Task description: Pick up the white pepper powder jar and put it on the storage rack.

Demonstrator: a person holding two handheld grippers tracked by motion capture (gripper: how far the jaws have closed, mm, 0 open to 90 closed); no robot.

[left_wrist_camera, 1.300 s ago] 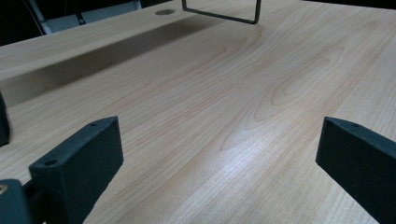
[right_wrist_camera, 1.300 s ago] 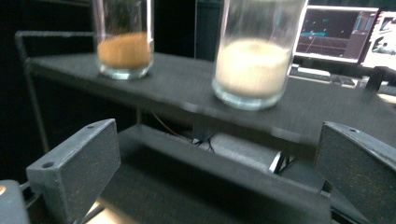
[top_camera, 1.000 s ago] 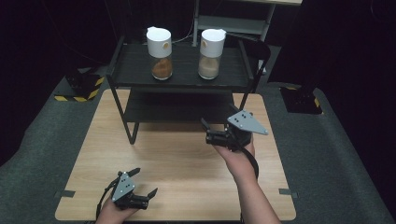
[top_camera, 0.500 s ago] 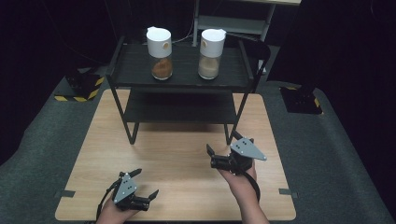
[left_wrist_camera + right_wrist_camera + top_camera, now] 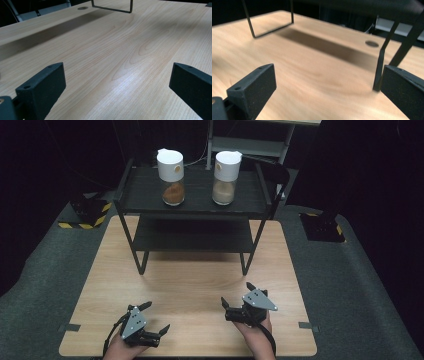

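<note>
Right gripper [image 5: 237, 296], jaws spread and empty, now nearer the table's [image 5: 200, 285] front edge than a second ago.

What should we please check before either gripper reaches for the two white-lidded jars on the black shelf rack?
1. Left gripper open, holding nothing: ok.
2. Right gripper open, holding nothing: ok.
3. Clear white-lidded jar of brown powder upright on the black metal shelf rack: ok.
4. Clear white-lidded jar of pale powder upright, apart from the first: ok.
5. Lids shut tight: cannot tell.
6. Light wooden table bare between grippers and rack: ok.
</note>
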